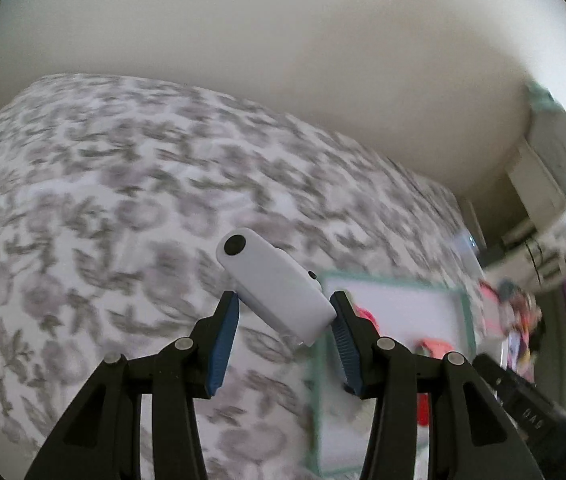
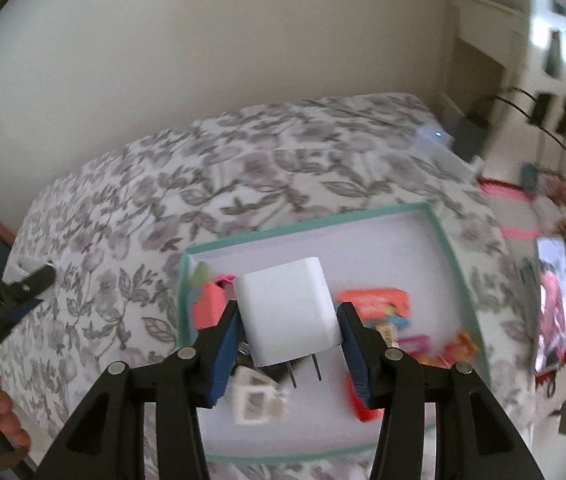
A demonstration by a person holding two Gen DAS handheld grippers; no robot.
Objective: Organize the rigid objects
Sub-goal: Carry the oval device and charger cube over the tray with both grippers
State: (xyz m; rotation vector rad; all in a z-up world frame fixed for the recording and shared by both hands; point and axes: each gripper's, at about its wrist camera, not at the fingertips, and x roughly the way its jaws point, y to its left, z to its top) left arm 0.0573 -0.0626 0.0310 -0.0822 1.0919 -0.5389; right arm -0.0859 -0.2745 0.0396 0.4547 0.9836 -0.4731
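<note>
Your left gripper clamps a grey remote; your right gripper clamps a white charger above the tray.

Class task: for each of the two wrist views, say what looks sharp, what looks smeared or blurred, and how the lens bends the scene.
Left wrist view: the left tool and its pale grey device are sharp; the floral bedspread and teal-rimmed box smear. Right wrist view: the right tool and white plug adapter are crisp; the box contents blur. Both: fisheye curves the bed edge, corners dark.
</note>
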